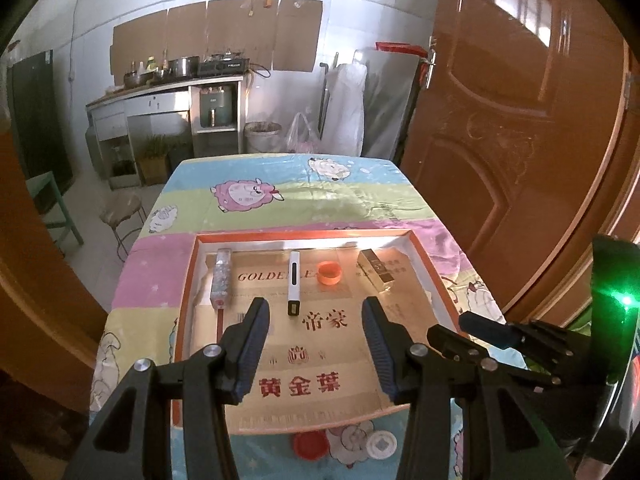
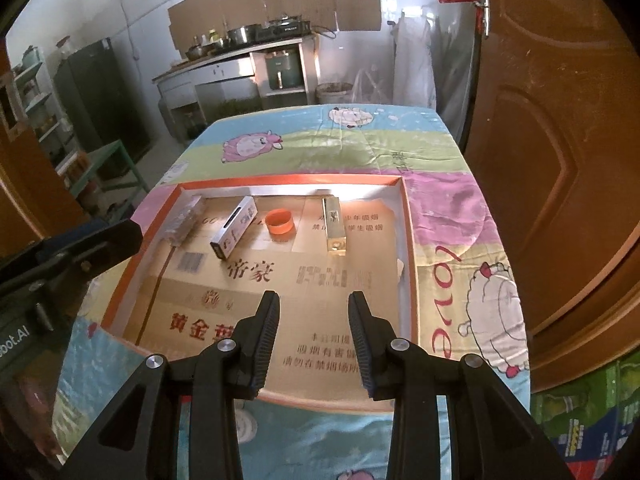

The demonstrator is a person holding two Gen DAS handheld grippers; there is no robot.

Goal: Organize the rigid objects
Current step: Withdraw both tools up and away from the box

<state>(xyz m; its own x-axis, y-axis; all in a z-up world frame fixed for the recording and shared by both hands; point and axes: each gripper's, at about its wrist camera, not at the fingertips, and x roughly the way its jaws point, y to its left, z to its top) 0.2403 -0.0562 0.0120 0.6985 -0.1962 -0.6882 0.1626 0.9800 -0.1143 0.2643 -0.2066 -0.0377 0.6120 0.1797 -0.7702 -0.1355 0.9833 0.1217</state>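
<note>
A table (image 1: 248,216) under a sheep-print cloth filled the middle of both views, and on it lay a shallow tray (image 1: 188,304) with an orange rim, lined with printed cardboard. Across the upper part of the tray four things lay in a row, apart from one another: a clear glittery bar (image 1: 221,278) at the left, a white stick with a dark slot (image 1: 294,283), an orange ring (image 1: 329,273), and a gold bar (image 1: 375,271) at the right. In the right wrist view the same row ran from the clear bar (image 2: 185,216) through the white stick (image 2: 235,227) and orange ring (image 2: 280,221) to the gold bar (image 2: 334,225). Below the tray's lower edge, on the cloth, sat a red cap (image 1: 310,445) and a white disc (image 1: 380,445).

A brown door (image 1: 520,120) filled the right of the frame, close against the table's edge; a kitchen counter with pots (image 1: 168,80) stood at the upper left, and a stool (image 1: 122,210) at the left.

The left gripper (image 1: 316,316) hung over the lower half of the tray, jaws well apart and empty, touching nothing. The right gripper (image 2: 314,312) hung over the tray's lower middle, jaws apart but narrower, also empty.
</note>
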